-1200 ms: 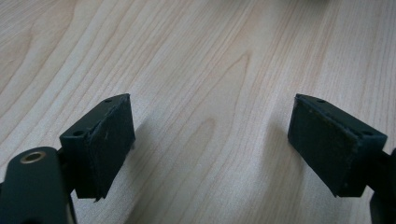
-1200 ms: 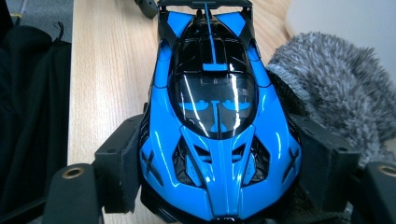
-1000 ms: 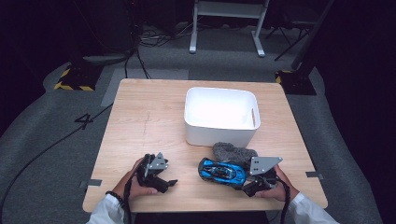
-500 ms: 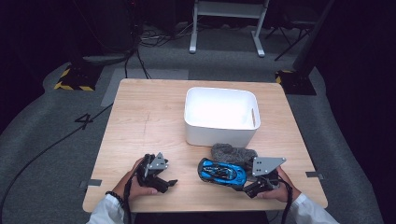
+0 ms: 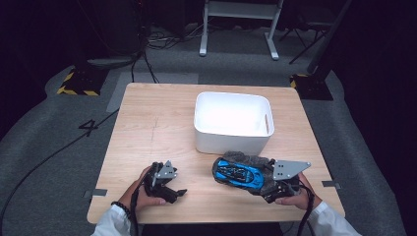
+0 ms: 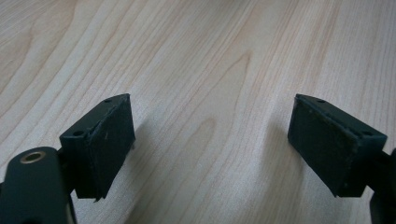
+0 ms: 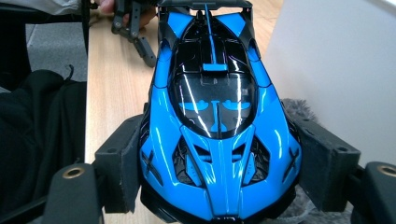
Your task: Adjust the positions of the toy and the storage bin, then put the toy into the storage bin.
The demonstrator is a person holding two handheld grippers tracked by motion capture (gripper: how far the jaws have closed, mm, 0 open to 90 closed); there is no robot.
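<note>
Table [image 5: 147,128]: wood, work laid out near person's edge.
White bin [image 5: 232,123]: seen empty, just beyond right gripper.
Toy car [image 7: 217,121]: blue, clamped at both flanks by right gripper [image 7: 219,182], jaws set wide; grey furry thing [image 5: 255,162] underneath.
Left gripper [image 6: 212,144]: jaws apart, nothing held.
Judged: car gripped, transfer to bin not yet done.

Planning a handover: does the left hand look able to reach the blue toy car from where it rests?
Probably yes: bare wood lies between the open left tongs and the blue toy car, gripped by the right tongs.
</note>
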